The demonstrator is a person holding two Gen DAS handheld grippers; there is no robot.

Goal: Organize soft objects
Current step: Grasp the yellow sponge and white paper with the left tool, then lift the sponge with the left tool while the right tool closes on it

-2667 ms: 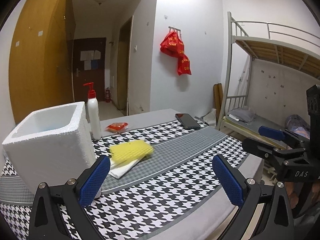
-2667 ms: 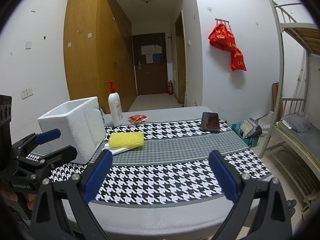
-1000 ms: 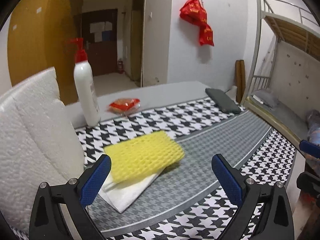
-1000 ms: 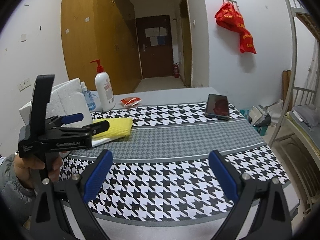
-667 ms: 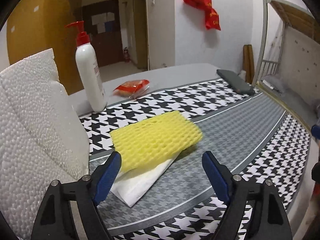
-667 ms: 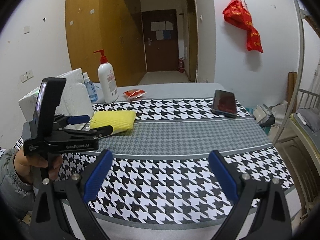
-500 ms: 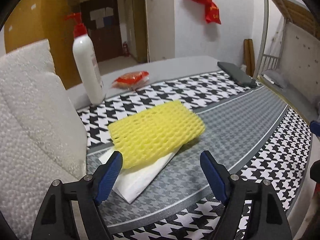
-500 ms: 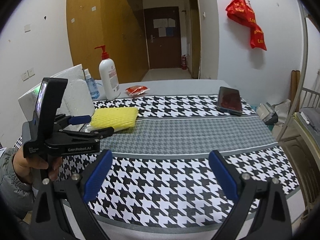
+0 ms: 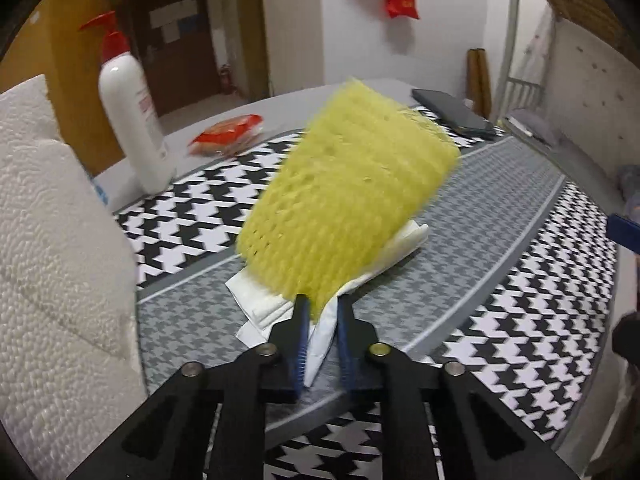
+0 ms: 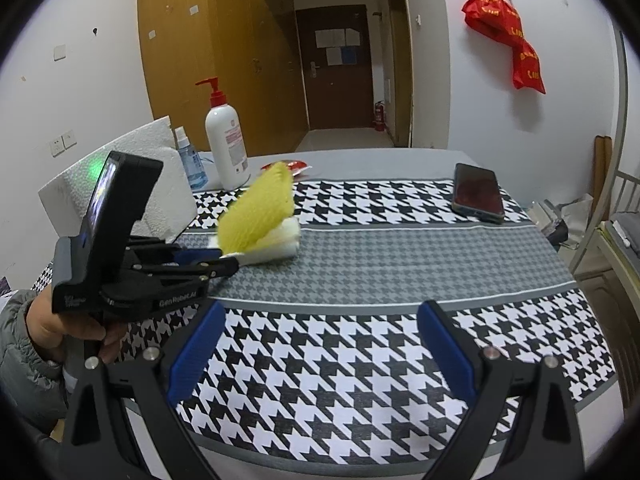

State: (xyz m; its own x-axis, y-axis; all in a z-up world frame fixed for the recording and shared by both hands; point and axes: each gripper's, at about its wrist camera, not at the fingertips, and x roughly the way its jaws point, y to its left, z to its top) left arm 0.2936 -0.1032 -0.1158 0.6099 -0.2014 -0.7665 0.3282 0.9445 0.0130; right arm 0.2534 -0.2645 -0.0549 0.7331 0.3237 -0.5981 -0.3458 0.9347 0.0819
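My left gripper (image 9: 322, 308) is shut on the near edge of a yellow foam net sleeve (image 9: 348, 200), which tilts up off the table, blurred. A folded white cloth (image 9: 396, 248) lies under it; whether the jaws also pinch the cloth I cannot tell. In the right wrist view the left gripper (image 10: 228, 260) holds the yellow sleeve (image 10: 260, 208) raised over the white cloth (image 10: 280, 246). My right gripper (image 10: 320, 344) is open and empty, near the table's front edge. A white styrofoam box (image 9: 52, 248) stands at the left.
A white pump bottle (image 9: 132, 116) with red top, a small blue spray bottle (image 10: 188, 160) and a red packet (image 9: 226, 134) stand behind the sleeve. A dark phone (image 10: 478, 192) lies far right on the houndstooth cloth (image 10: 360, 340). A bunk bed frame (image 9: 520, 52) is at the right.
My left gripper moved in to the yellow sleeve, shut on its near edge and lifted it so it tilts up off the white cloth. My right gripper stayed open.
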